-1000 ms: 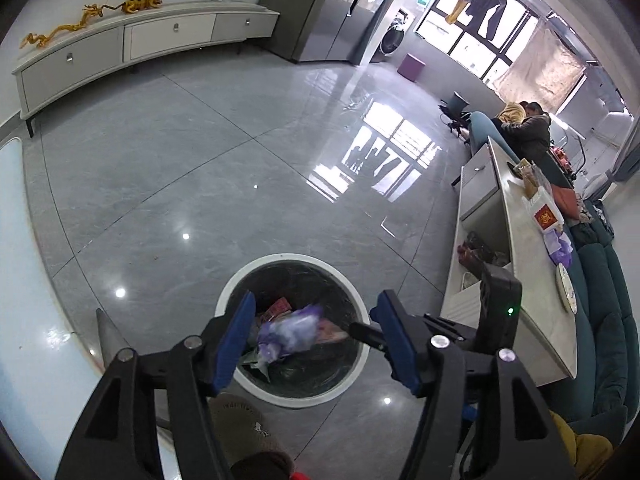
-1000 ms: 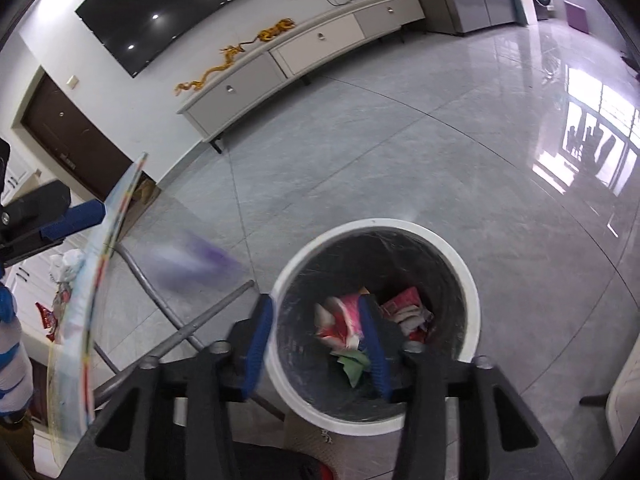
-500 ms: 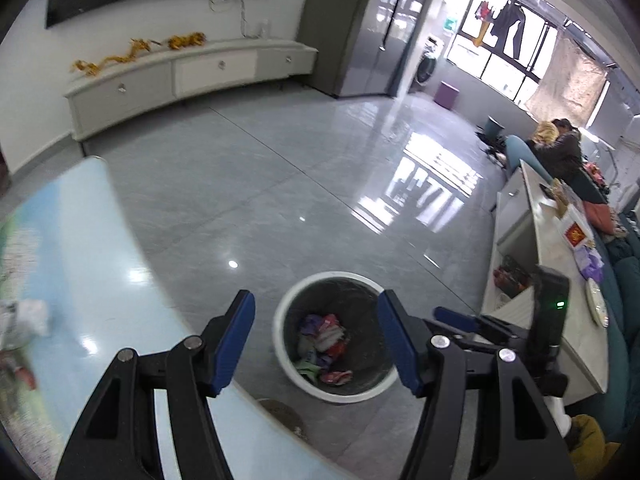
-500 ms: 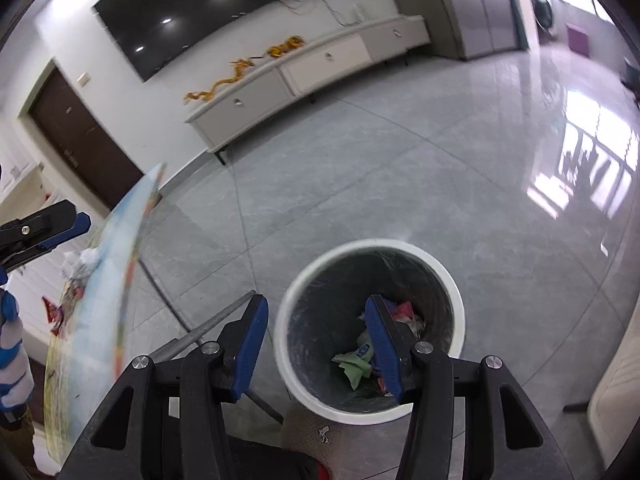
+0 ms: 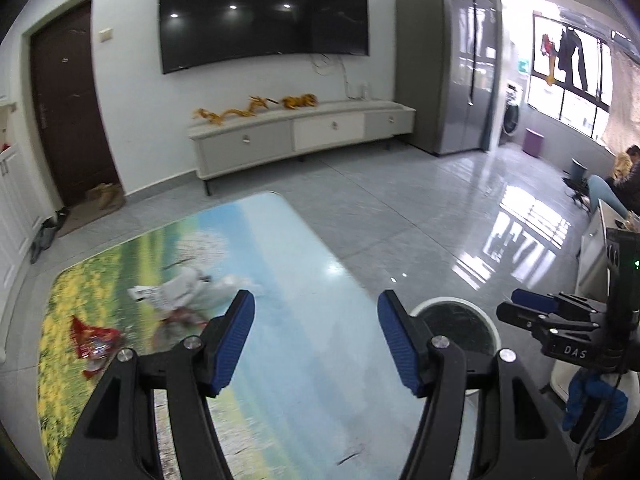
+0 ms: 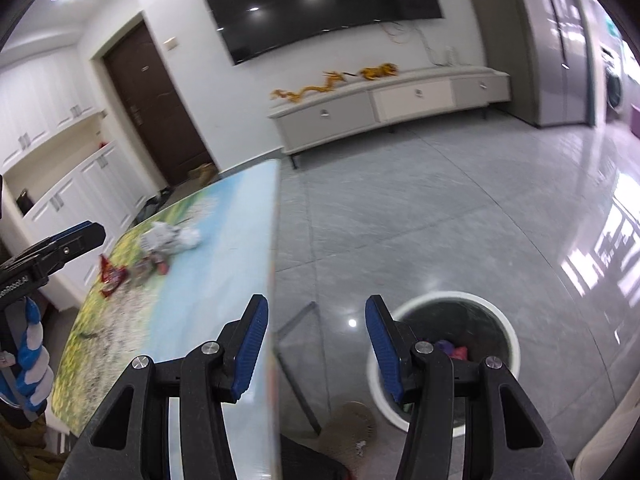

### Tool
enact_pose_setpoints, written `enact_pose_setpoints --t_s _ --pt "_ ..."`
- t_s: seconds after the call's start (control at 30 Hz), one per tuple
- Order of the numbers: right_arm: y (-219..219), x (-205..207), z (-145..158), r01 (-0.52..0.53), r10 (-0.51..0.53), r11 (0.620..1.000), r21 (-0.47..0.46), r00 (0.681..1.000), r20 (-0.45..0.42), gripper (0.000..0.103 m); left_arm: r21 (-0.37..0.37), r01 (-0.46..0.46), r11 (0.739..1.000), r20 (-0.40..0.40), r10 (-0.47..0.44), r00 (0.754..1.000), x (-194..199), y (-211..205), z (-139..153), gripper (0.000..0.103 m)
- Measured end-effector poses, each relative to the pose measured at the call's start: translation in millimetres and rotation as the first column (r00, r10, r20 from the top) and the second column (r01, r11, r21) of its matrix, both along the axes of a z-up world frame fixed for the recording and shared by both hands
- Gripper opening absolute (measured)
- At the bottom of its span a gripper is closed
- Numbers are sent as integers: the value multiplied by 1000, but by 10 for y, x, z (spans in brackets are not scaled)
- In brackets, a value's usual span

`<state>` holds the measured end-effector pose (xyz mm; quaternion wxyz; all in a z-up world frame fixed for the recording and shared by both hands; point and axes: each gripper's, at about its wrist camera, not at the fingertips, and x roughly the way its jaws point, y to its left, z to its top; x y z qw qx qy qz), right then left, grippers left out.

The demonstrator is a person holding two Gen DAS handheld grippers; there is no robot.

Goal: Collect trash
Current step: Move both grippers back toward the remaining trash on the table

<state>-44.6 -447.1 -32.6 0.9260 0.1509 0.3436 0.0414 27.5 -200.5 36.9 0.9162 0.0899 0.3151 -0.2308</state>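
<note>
A white-rimmed trash bin (image 5: 458,322) stands on the floor right of the table; in the right wrist view the bin (image 6: 456,338) holds colourful wrappers. On the landscape-print table (image 5: 280,360) lie a crumpled white wrapper pile (image 5: 192,288) and a red wrapper (image 5: 94,340); both show in the right wrist view, white (image 6: 172,238) and red (image 6: 110,276). My left gripper (image 5: 316,340) is open and empty above the table. My right gripper (image 6: 316,344) is open and empty at the table's edge, left of the bin.
A low TV cabinet (image 5: 300,136) and wall TV (image 5: 264,12) are at the back, a dark door (image 5: 68,108) at left. A grey fridge (image 5: 448,64) stands back right. People sit at a long counter (image 5: 600,232) on the right. The table's metal legs (image 6: 300,364) show below its edge.
Both grippers have lifted and swung left from over the bin toward the table. The purple wrapper that fell a second ago lies in the bin. Both stay open.
</note>
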Motion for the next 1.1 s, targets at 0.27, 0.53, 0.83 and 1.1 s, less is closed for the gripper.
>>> enact_pose_setpoints --t_s 0.27,0.53,0.83,1.1 --pt "527 36 193 -120 120 993 -21 992 37 49 -23 -122 992 63 123 990 -254 549 140 65" --pt "731 -40 306 -172 174 985 -32 982 73 50 -21 -184 983 91 185 979 -442 801 205 70" --pt "920 -78 427 -213 217 976 -53 971 96 54 -31 -251 967 99 253 962 -596 1125 220 70" --pt "1122 11 507 -215 222 972 -95 972 74 58 -64 -283 957 49 286 957 -478 1477 57 70"
